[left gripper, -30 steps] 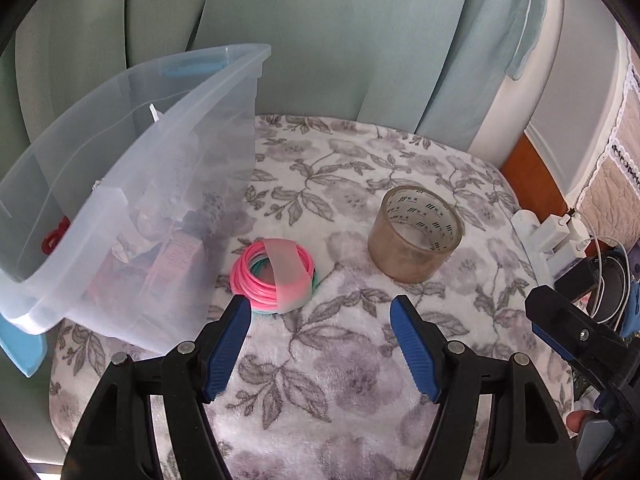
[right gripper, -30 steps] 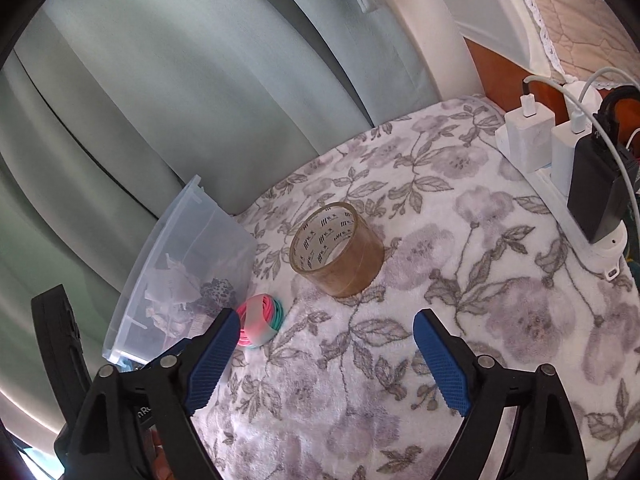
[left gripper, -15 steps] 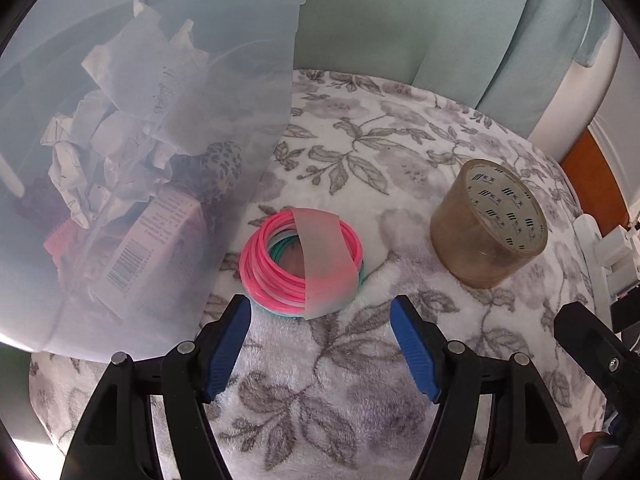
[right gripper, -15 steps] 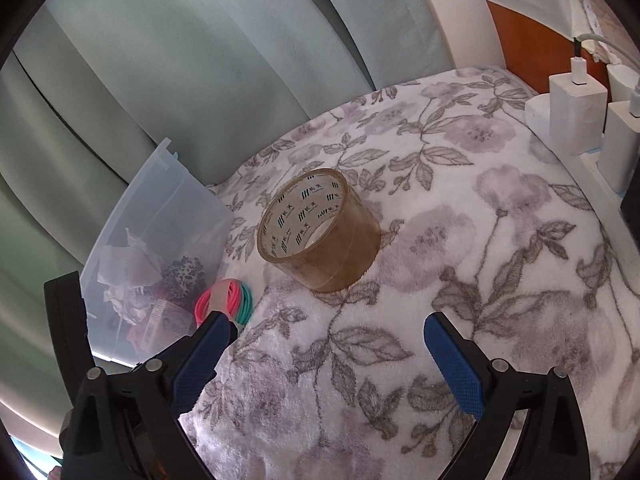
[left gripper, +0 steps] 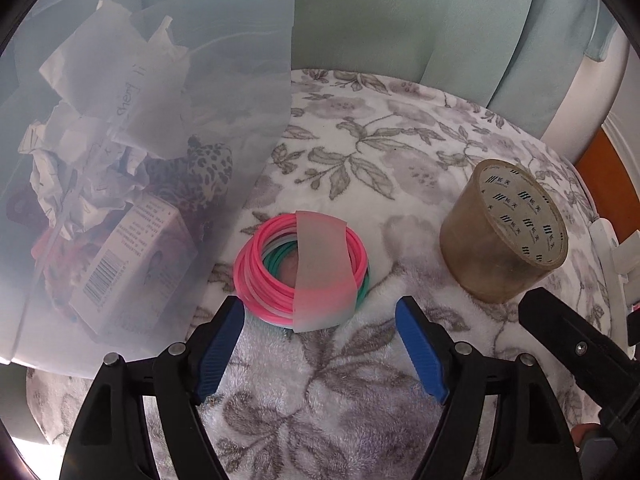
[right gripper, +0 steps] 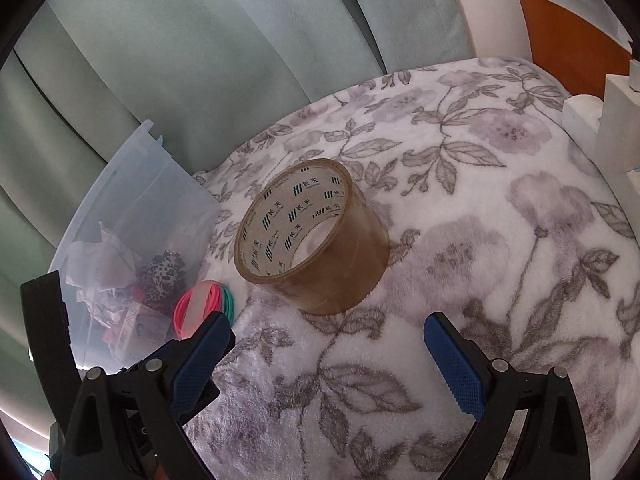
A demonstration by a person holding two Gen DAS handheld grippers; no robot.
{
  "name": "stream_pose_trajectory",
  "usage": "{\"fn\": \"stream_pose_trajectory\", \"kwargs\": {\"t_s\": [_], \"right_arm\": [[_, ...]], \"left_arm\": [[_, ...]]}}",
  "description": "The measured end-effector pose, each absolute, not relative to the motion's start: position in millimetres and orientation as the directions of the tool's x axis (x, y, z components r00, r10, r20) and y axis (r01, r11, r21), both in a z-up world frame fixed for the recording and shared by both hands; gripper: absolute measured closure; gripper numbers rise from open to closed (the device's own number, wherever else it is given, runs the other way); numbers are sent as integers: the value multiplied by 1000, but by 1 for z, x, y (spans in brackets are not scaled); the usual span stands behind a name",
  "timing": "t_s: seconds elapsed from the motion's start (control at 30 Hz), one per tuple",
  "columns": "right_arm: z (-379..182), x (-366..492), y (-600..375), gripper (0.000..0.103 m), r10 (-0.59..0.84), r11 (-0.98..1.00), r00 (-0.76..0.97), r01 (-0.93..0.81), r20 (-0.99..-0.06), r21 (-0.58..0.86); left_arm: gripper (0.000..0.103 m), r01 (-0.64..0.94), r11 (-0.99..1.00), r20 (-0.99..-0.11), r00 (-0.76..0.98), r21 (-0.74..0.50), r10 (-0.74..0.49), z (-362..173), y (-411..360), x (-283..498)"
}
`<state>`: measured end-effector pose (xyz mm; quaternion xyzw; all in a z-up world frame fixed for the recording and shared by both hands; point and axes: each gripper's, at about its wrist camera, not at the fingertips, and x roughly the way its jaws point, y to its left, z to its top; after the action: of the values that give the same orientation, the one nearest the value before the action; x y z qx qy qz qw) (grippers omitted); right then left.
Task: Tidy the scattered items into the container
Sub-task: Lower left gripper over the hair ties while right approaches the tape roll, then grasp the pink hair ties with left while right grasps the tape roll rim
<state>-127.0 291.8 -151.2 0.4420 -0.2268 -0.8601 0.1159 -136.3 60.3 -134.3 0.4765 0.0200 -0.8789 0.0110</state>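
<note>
A bundle of pink and teal bands (left gripper: 300, 272) wrapped in a translucent strip lies on the flowered blanket, right beside the clear plastic bin (left gripper: 256, 92). My left gripper (left gripper: 320, 314) hovers just short of the bundle with its jaws opening and nothing between them. A brown roll of packing tape (right gripper: 312, 240) stands on the blanket ahead of my right gripper (right gripper: 326, 330), which is open and empty. The tape roll (left gripper: 504, 236) also shows to the right in the left wrist view, and the bands (right gripper: 202, 308) at the left in the right wrist view.
The bin (right gripper: 132, 200) holds crumpled paper (left gripper: 100, 128), a small carton (left gripper: 132, 264) and a leopard-print item (left gripper: 210, 168). Pale green curtains (right gripper: 200, 40) hang behind. White chargers on a power strip (right gripper: 612, 120) sit at the blanket's right edge. The right tool's black frame (left gripper: 580, 348) shows at lower right.
Both grippers have dropped lower and closer: the left toward the bands beside the bin, the right toward the tape roll. The left jaws stand slightly wider than before.
</note>
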Motion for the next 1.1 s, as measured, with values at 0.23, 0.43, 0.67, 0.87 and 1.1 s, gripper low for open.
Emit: {"fn": "stream_pose_trajectory", "kwargs": {"t_s": [0.23,0.43,0.67,0.87,1.1], "right_arm": [[-154,-132,291,4,-400,-871,-584,3,-706,490],[-154,-138,289,4,-393,-878,-587,10,-708,479],[-155,-148,287,4,-387,-885,-593,24,-706,465],[-156,-161,280,4,-390,-895,-592,63,-705,443],[-160,-175,269,3,-372,-914,-588,98,-718,393]], "left_arm": [[25,12,-1000,-828,-560,-11,2,-135,62,-142],[25,82,-997,-846,-530,16,-57,-143,62,-150],[25,155,-988,-841,-536,-4,-81,-147,59,-157],[25,172,-985,-833,-545,5,-100,-151,59,-161],[25,180,-984,-819,-564,-2,-101,-153,58,-162]]}}
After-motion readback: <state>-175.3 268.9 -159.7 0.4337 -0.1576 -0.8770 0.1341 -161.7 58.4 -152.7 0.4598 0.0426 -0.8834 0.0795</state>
